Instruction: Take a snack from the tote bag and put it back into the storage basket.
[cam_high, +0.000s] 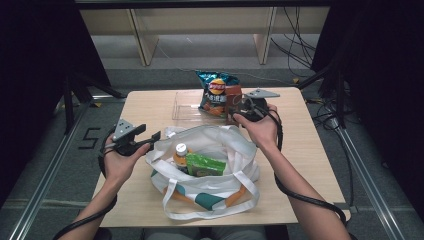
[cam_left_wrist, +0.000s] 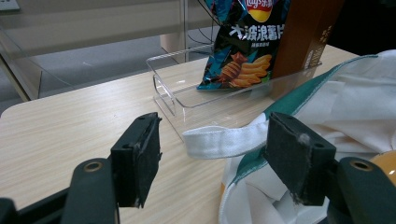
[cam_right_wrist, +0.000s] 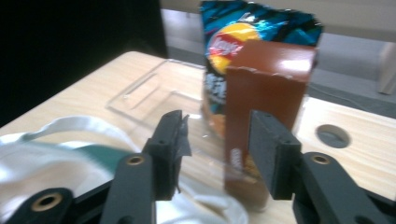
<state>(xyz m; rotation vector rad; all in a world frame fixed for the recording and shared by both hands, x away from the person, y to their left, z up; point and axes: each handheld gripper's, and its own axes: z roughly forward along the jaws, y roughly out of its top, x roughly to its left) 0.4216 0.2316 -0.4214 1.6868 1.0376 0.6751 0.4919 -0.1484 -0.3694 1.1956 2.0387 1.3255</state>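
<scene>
High view, our left gripper (cam_high: 152, 136) open at the bag's (cam_high: 235, 145) handle (cam_left_wrist: 219, 140), right gripper (cam_right_wrist: 217, 140) seemingly ungripping before the brown box (cam_right_wrist: 268, 98) at the desk's (cam_high: 310, 150) far edge

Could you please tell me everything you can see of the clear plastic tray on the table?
The clear plastic tray is a shallow, see-through rectangular bin with low walls and rounded corners, and the wood grain shows through it. It sits flat at the far middle of the table, just beyond the white tote bag. A blue chip bag and a brown box stand upright at one end of it; the rest is bare. Whether the tote touches its near wall cannot be told.
</scene>
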